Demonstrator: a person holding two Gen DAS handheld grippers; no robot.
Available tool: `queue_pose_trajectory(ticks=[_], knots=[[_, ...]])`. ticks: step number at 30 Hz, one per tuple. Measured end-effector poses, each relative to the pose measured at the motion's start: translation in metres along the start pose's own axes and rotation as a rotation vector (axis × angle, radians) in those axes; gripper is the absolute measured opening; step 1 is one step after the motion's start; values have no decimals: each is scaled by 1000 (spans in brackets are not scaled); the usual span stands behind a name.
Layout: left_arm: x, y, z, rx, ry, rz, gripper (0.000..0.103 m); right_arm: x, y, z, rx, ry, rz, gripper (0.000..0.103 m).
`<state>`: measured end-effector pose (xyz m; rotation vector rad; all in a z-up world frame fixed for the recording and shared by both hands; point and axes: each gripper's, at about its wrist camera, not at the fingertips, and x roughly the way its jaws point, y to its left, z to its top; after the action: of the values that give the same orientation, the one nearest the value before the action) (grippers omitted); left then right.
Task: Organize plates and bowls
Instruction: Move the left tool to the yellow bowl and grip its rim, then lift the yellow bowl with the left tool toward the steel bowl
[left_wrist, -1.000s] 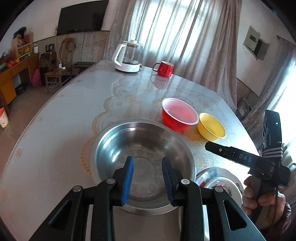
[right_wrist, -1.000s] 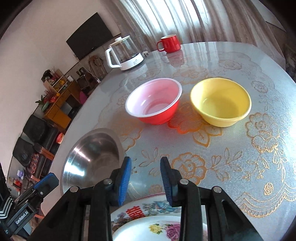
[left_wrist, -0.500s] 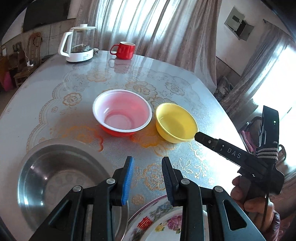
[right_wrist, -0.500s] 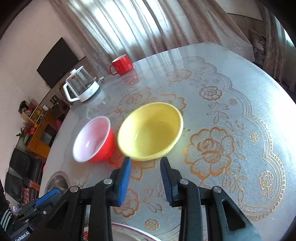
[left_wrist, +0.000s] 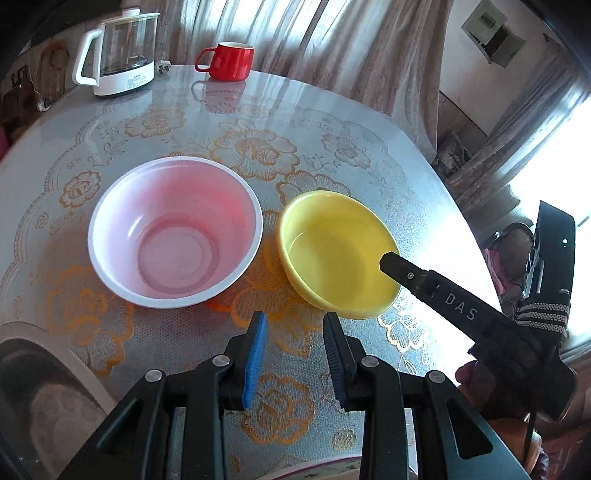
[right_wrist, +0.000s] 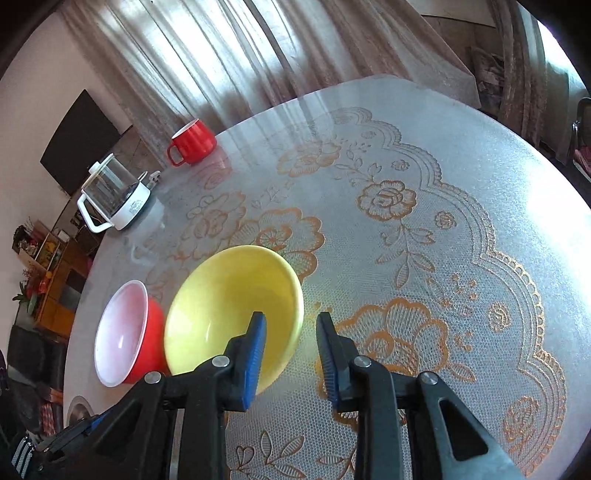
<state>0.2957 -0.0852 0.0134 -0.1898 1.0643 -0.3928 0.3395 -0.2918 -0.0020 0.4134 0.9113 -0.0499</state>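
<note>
Both your grippers have swung from the steel basin (left_wrist: 44, 373) toward the bowls. Your right gripper (right_wrist: 290, 354), jaws just narrowing, is straddling the yellow bowl (right_wrist: 229, 306) rim; your left gripper (left_wrist: 295, 363) is hovering narrow, empty. Beyond, the red bowl (left_wrist: 173, 232) is sitting on the table (left_wrist: 332, 122).

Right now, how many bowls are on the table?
3 at least. A red bowl sits mid-table, a yellow bowl beside it on its right, and a steel bowl is cut off at the lower left edge. Others may lie out of view.
</note>
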Motion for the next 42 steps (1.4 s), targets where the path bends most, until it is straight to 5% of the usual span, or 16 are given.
queue_pose_trajectory(ticks=[7,29,33,42], knots=[[9,-7,1,-4,3,-23,32,10,0,2,-23,34,9,10],[10,-16,-18,-1,24,-66,31,-24,-22,-27,12,87,73,9],[8,-21,-25,24,21,-44,19,-30,-25,-34,15,93,71,9],[-9,-19,-41,31,-1,-51,18,-40,-26,-47,27,98,70,9]])
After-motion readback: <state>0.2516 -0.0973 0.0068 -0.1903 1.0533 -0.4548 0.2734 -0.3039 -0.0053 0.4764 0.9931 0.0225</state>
